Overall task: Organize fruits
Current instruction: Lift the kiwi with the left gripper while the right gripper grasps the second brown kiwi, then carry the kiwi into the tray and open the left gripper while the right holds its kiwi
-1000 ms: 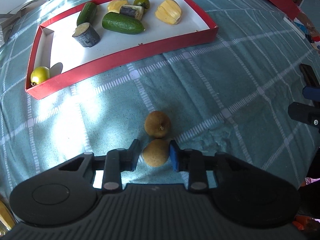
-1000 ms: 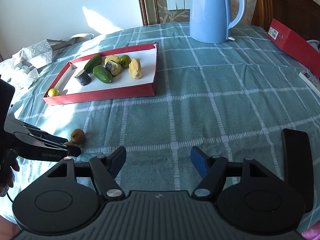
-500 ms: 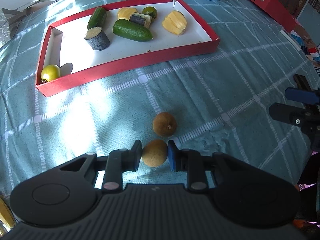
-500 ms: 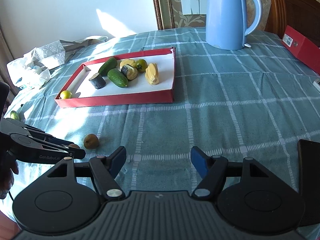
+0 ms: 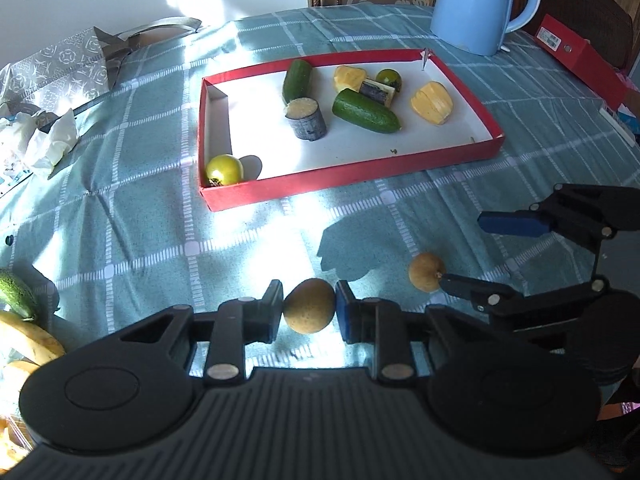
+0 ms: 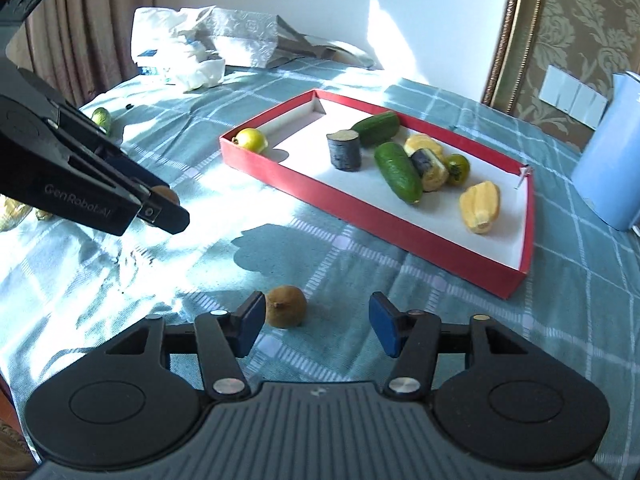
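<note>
Checked tablecloth [image 5: 160,216] bears red tray [image 5: 348,178], kettle [image 5: 476,4].

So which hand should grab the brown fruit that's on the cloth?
Probably the right gripper: the brown fruit lies between its closing jaws. The left gripper already holds another fruit.
</note>
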Motion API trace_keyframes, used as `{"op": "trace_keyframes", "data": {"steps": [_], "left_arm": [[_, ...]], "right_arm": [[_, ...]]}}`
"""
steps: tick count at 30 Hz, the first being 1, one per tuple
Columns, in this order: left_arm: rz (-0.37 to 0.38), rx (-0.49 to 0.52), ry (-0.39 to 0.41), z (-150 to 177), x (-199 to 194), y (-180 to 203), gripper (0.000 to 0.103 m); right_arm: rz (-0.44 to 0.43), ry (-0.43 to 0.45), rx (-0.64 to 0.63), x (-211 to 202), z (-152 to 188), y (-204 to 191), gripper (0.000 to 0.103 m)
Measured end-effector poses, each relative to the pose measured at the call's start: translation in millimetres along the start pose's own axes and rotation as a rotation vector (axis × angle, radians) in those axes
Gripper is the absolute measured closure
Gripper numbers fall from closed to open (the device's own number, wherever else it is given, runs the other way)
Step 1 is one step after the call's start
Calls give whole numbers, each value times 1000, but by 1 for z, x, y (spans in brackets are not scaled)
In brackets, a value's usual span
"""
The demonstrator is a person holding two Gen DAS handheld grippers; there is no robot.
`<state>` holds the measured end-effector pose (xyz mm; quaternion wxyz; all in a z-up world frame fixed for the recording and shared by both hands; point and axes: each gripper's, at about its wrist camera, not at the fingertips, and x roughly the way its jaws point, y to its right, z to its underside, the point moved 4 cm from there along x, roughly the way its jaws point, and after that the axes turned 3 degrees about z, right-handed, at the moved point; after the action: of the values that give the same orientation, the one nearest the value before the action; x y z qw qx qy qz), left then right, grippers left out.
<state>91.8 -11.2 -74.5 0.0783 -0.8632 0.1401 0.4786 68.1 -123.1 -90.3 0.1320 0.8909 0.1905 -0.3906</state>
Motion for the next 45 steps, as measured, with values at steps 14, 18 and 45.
{"op": "trace_keyframes", "data": {"steps": [14, 18, 45], "left_arm": [[-15, -27, 3, 4, -2, -18, 78], [-14, -27, 1, 2, 1, -18, 78], [-6, 10, 90, -88, 19, 1, 78]], "right_arm": [[-43, -124, -79, 30, -6, -19, 70], [-45, -139, -72, 33, -4, -18, 74], [81, -64, 114, -45, 0, 34, 76]]}}
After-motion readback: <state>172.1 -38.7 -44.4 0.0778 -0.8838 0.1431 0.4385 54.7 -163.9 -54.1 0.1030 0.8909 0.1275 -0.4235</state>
